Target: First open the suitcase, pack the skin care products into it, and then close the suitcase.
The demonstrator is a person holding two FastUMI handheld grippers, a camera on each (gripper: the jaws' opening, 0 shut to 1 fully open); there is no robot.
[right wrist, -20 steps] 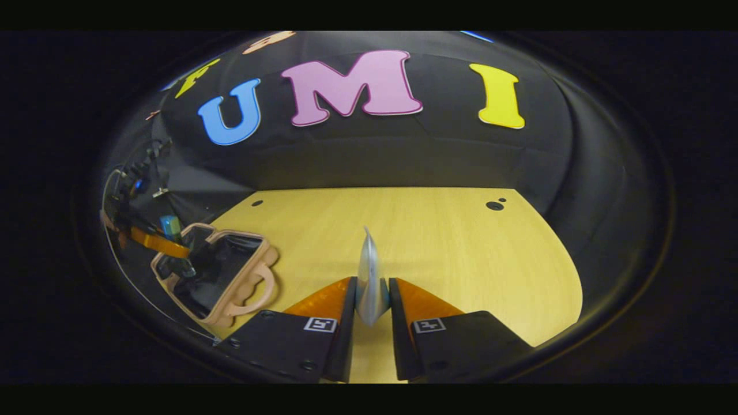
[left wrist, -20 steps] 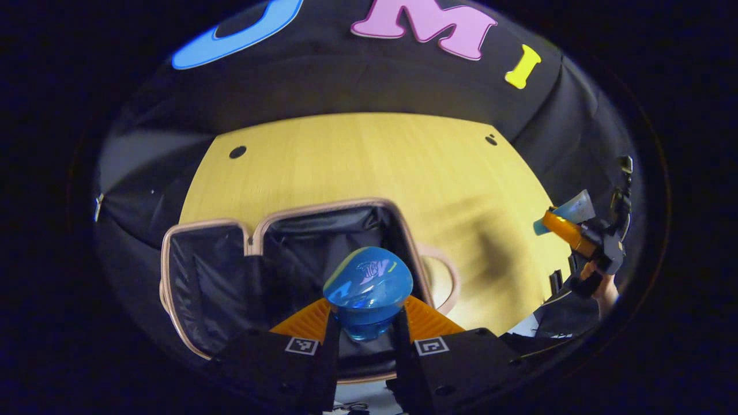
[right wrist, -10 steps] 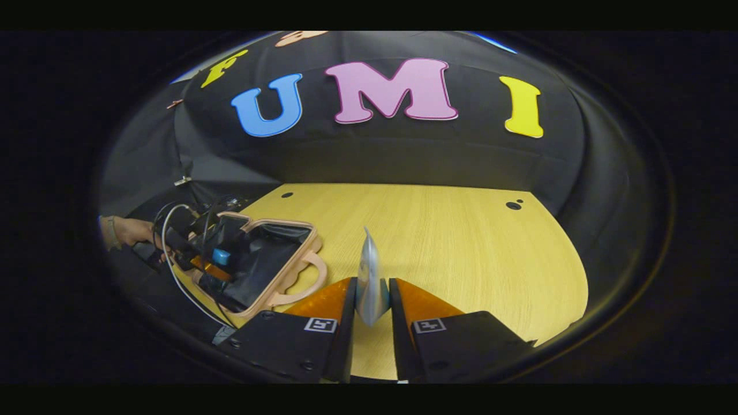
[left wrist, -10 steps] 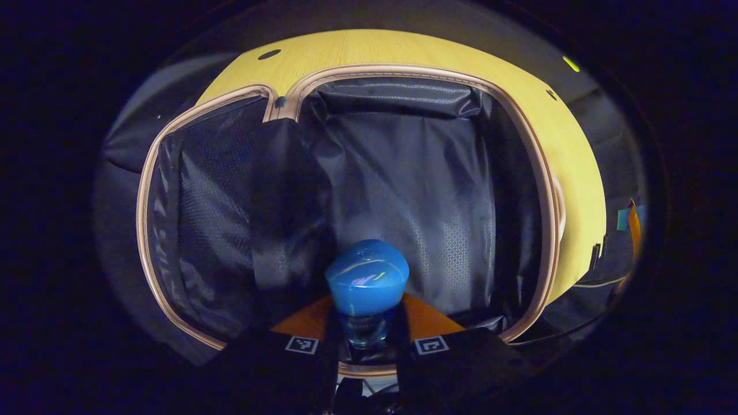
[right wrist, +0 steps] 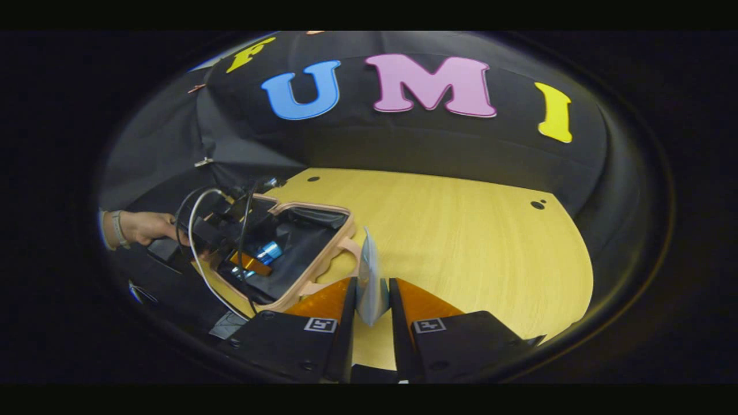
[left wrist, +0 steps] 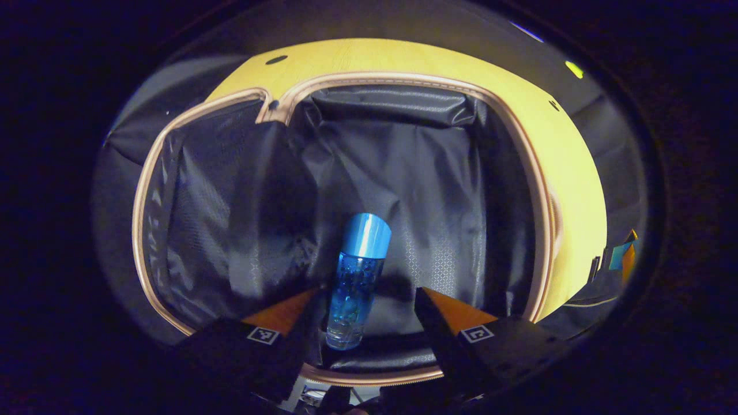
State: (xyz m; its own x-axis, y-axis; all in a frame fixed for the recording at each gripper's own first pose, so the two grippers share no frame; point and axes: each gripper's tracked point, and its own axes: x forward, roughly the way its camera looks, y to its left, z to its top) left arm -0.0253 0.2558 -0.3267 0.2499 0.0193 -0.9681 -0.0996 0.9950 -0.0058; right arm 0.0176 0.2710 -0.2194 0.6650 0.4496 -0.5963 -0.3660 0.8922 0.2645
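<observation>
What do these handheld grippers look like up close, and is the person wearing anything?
Each gripper, left and right, has two dark blocky bodies tapering into wedge-shaped fingers, each body carrying a small square black-and-white marker. Black and white cables loop from the left one. The hand holding it wears a light wristband.

The right gripper (right wrist: 371,305) pinches a thin pale tube (right wrist: 369,282) edge-on above the wooden table (right wrist: 473,242), while to its left a hand (right wrist: 144,226) holds the other gripper (right wrist: 245,262) inside the open suitcase (right wrist: 323,259) beside a blue bottle (right wrist: 268,252).
</observation>
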